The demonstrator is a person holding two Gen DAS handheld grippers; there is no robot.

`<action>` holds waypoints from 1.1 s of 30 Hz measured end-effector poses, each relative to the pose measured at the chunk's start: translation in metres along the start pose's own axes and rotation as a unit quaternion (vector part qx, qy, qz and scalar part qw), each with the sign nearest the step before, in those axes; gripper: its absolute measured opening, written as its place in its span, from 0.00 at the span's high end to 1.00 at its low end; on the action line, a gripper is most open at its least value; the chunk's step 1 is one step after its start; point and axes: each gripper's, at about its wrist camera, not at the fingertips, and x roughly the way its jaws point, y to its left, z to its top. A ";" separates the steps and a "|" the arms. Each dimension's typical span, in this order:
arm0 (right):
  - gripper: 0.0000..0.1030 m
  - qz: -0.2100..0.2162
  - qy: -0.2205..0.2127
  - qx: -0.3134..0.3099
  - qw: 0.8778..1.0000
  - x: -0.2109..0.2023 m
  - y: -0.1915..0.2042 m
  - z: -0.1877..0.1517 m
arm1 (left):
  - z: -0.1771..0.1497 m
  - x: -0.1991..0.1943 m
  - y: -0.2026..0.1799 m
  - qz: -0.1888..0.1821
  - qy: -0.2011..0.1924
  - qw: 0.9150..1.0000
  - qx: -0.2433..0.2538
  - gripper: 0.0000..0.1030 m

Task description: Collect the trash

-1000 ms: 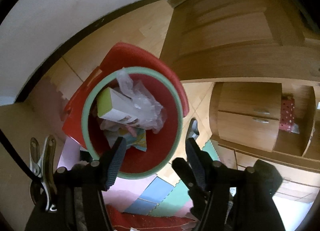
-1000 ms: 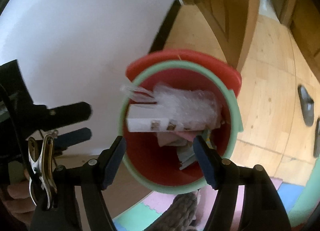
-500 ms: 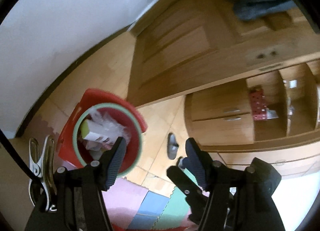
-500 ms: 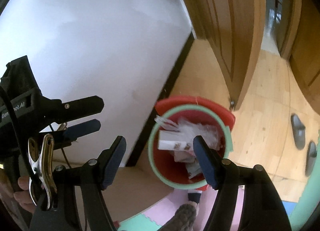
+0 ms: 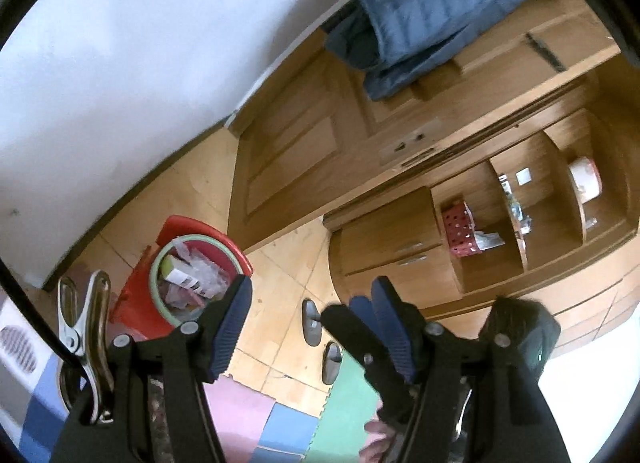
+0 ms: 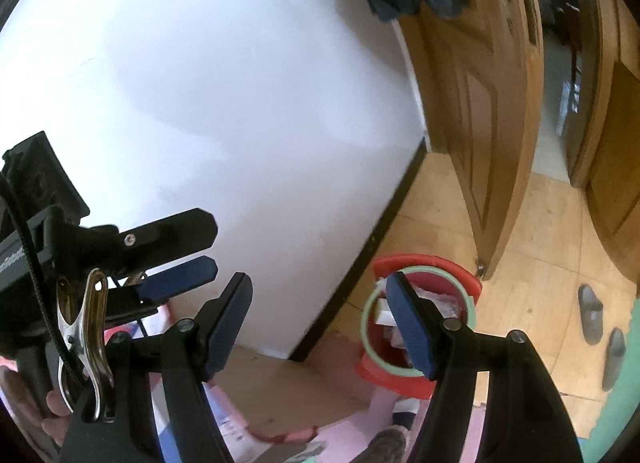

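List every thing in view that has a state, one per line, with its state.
left claw: open, holding nothing
right claw: open, holding nothing
red trash bin: upright on the floor by the wall, filled with trash
white box: lying tilted inside the bin
wooden door: swung open
blue jacket: draped over the door top
grey slippers: lying as a pair on the floor, unworn

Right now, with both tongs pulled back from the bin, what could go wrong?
1. The red bin looks heaped: the white box and clear plastic wrap sit near the rim and might spill if the bin is bumped.
2. The grey slippers lie on the floor beside the foam mat, a possible trip hazard.
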 end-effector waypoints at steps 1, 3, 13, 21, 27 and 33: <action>0.31 0.008 -0.004 -0.006 1.000 -0.009 0.011 -0.002 | -0.005 -0.014 0.000 0.001 -0.008 1.000 -0.001 0.36; 0.28 0.025 -0.011 -0.022 0.999 -0.020 0.030 -0.004 | -0.015 -0.045 0.003 0.007 -0.023 1.000 -0.003 0.36; 0.27 0.105 -0.015 -0.073 0.992 -0.063 0.145 -0.069 | -0.074 -0.203 0.042 0.048 -0.125 0.990 -0.038 0.35; 0.27 0.170 0.029 -0.100 0.980 -0.061 0.206 -0.103 | -0.120 -0.313 0.099 0.073 -0.234 0.963 -0.113 0.34; 0.27 0.220 0.054 -0.173 0.959 -0.059 0.273 -0.128 | -0.161 -0.384 0.143 0.113 -0.301 0.932 -0.168 0.34; 0.27 0.262 0.091 -0.221 0.935 -0.044 0.342 -0.167 | -0.206 -0.458 0.190 0.152 -0.337 0.910 -0.188 0.35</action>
